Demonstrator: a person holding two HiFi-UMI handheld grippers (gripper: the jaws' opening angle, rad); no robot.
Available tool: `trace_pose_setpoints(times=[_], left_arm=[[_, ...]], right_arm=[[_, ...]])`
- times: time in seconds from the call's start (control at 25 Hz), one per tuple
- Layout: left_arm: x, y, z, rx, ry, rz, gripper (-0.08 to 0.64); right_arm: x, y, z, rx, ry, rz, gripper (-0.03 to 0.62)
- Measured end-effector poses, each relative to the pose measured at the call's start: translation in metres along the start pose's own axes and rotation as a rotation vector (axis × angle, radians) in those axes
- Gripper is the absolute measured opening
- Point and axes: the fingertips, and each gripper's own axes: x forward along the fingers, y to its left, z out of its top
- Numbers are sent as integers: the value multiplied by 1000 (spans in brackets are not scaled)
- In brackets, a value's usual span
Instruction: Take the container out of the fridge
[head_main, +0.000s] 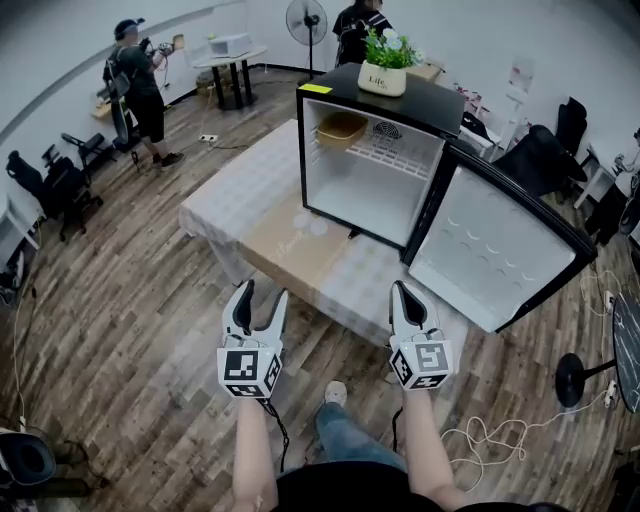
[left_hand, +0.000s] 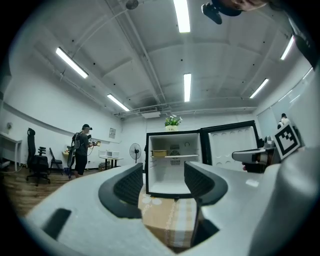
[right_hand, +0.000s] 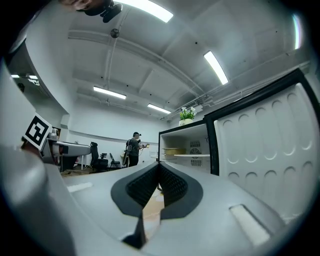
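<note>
The table (head_main: 238, 182) is the biggest thing here, and the black fridge (head_main: 440, 104) stands on it. The fridge door (head_main: 495, 255) hangs wide open to the right of the fridge. A plant pot (head_main: 384, 76) sits on top of the fridge.

Both grippers are in front of the fridge, well apart from it, and both point at it. The left gripper (head_main: 264, 292) has its jaws wide apart with nothing between them. The right gripper (head_main: 402, 288) has its jaws pressed together and holds nothing.

The container (head_main: 342, 128) is the smallest thing. It is a low tan tub on the top shelf inside the fridge, in the left back corner.

I think the job now is to reach in for it. The left gripper looks best for that, since it is ready and on the same side. Go in flat, just above the shelf. Stay off the left wall of the fridge. Put one jaw on each side of the tub's rim, squeeze softly, then pull it straight out and keep it flat.
</note>
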Motion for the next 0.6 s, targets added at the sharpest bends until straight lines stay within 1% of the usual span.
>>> trace_pose_setpoints(times=[0.16,0.32,0.48,0.6], left_arm=[[88,26,13,22,-10,-4,256],[164,41,14,36,-4,-27,256],[221,51,13,39,-5,-60,256],[256,54,10,60,6,-92,256]], right_arm=[[84,-20,2,-1,4,31,8],[152,-33,-1,-11,12,71,8],[198,-46,-6,-18,22,88,8],[219,-52,-11,-21,33,93,8]])
